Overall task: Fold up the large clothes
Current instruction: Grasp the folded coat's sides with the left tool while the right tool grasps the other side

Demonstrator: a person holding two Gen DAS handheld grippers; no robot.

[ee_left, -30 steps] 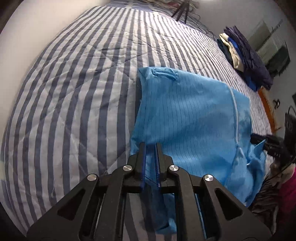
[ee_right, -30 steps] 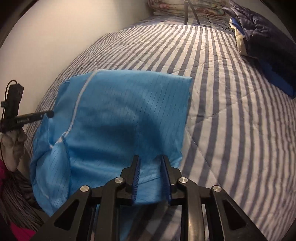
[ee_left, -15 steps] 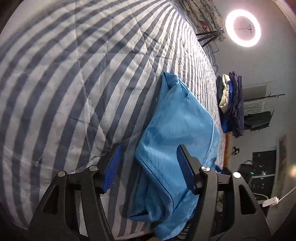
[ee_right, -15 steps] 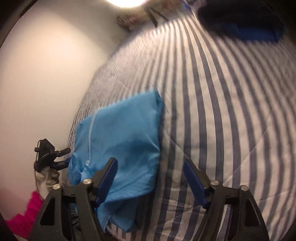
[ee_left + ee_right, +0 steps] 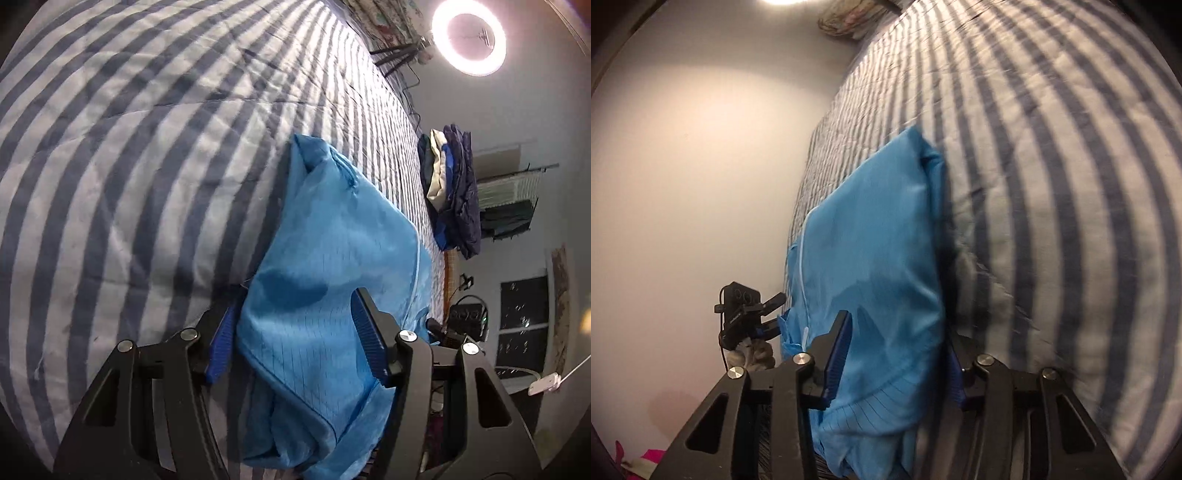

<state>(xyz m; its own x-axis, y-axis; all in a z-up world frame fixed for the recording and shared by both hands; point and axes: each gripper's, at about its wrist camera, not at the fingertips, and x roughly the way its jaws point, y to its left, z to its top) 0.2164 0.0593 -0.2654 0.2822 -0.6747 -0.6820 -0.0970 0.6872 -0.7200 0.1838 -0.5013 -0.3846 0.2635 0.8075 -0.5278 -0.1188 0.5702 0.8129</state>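
Blue garment: I see it folded into a block on the bed, near the bed's close edge. Its loose end hangs over that edge toward 6 o'clock.
Left gripper: I hold it about half open over the cloth. Its jaws have just closed in a little. One blue pad sits on each side of the cloth's near end, and I cannot tell if they press on it.
Right gripper: also about half open, and its jaws have just been closing. The cloth is between the pads. The pad at 3 o'clock is partly hidden by the cloth.
Pile of dark clothes: on the bed's far side, at 2 o'clock in my left view.
Ring light: it glows at 1 o'clock.
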